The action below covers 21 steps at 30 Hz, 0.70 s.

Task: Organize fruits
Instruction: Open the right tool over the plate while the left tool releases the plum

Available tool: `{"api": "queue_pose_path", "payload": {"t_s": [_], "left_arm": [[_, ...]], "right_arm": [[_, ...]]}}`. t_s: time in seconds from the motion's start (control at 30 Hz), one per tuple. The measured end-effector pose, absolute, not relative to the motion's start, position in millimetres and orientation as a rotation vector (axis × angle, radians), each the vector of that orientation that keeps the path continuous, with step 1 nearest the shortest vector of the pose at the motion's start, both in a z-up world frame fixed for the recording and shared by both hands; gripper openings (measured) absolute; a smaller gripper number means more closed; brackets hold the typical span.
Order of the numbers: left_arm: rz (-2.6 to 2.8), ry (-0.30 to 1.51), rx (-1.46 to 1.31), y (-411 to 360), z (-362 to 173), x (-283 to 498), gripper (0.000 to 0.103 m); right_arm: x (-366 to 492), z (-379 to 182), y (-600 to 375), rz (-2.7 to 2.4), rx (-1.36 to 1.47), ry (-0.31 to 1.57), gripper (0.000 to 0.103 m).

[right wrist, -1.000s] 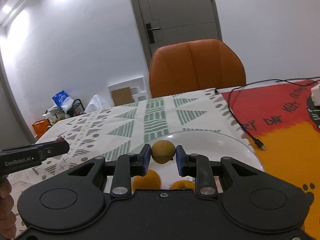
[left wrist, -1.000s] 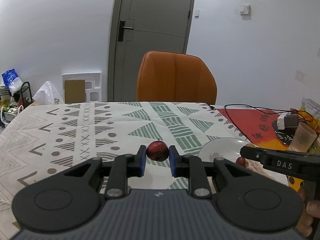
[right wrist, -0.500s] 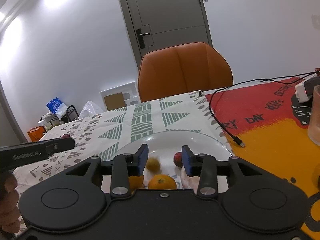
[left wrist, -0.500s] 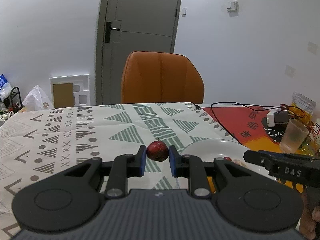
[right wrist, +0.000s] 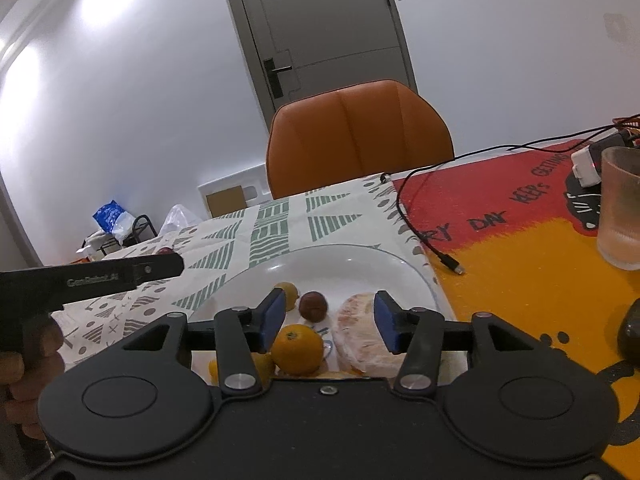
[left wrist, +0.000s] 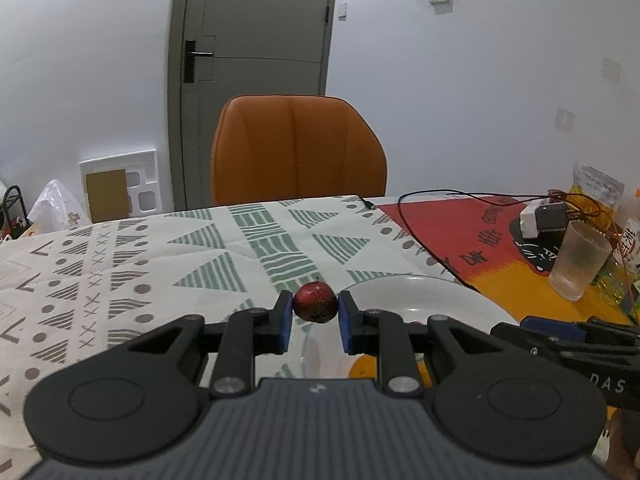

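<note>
Left claw (left wrist: 315,312) pinches a small red fruit (left wrist: 315,302) above the near edge of the white plate (left wrist: 420,296); right claw (right wrist: 328,320) gapes wide over the plate with nothing in it.

On the plate, seen from the right wrist, lie an orange (right wrist: 297,349), a dark brownish fruit (right wrist: 313,306), a small yellowish fruit (right wrist: 289,292) half hidden by the left blue pad, and a pale peeled segment (right wrist: 356,332) partly behind the right pad; more yellow fruit is cut off by the claw body. Around it on the worktop (left wrist: 120,264): a black cable (right wrist: 424,236) trailing beside the rim, a frosted cup (right wrist: 622,220) well apart, and a dark object (right wrist: 630,332) at the right edge, too cropped to identify. An orange chair (left wrist: 298,152) stands behind the worktop.
</note>
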<state>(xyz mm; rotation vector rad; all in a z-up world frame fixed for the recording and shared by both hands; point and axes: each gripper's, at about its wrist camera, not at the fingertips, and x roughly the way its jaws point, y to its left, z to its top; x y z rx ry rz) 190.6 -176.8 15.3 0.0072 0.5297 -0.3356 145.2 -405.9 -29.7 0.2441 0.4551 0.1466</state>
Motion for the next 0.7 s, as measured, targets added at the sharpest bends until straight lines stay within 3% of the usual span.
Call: {"api": "queue_pose_path", "payload": {"t_s": [0.5,0.7], "left_arm": [[-0.316,0.546,0.044,-187.9,16.7,189.2,0.028],[-0.297,0.541,0.048,-174.6,20.5,180.9,0.035]], "right_arm": [[136.5,-37.1,-425.5,0.146,0.296,0.448,0.051],[135.9,-38.0,-424.6,0.153,0.303,0.448,0.053]]}}
